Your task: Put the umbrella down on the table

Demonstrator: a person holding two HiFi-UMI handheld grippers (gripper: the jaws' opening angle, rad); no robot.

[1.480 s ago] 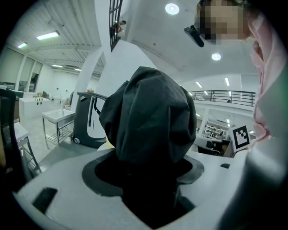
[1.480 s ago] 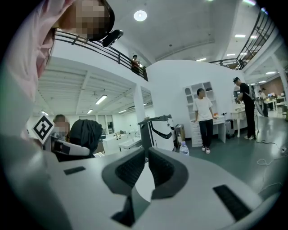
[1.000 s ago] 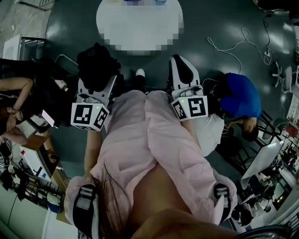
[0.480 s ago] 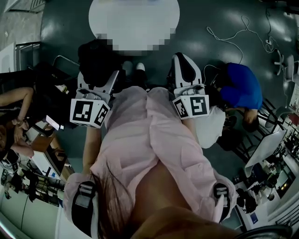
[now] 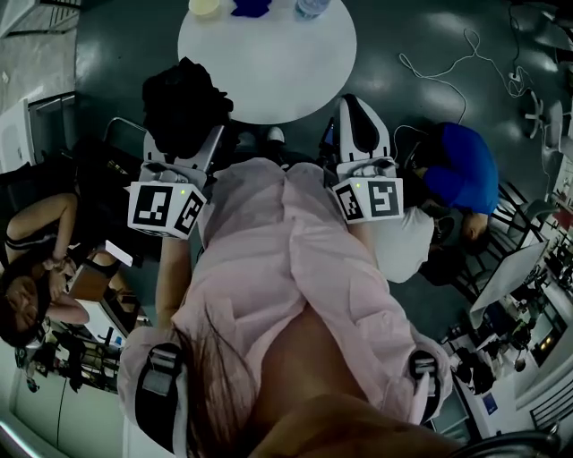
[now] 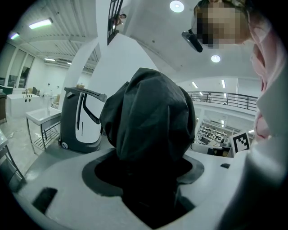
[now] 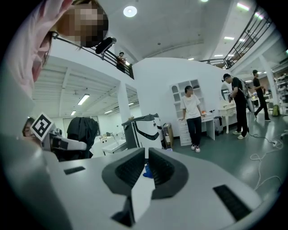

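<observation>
A black folded umbrella (image 5: 183, 107) bunches up above my left gripper (image 5: 183, 161), which is shut on it; its dark fabric (image 6: 148, 117) fills the space between the jaws in the left gripper view and hides the fingertips. A white round table (image 5: 269, 63) lies just beyond both grippers in the head view. My right gripper (image 5: 355, 116) is raised beside the pink-shirted torso, its jaws closed to a thin slit (image 7: 146, 164) with nothing held. The umbrella (image 7: 82, 130) and the left gripper's marker cube show at the left of the right gripper view.
On the table's far edge lie a yellowish item (image 5: 204, 7), a blue item (image 5: 251, 7) and a bottle (image 5: 309, 7). A person in blue (image 5: 461, 179) crouches at right, another person (image 5: 36, 259) sits at left. Cables (image 5: 466, 80) lie on the floor. A white-grey machine (image 6: 83, 119) stands nearby.
The round table has come closer to the grippers in the head view. The left gripper still holds the umbrella; the right one stays shut and has shifted slightly right.
</observation>
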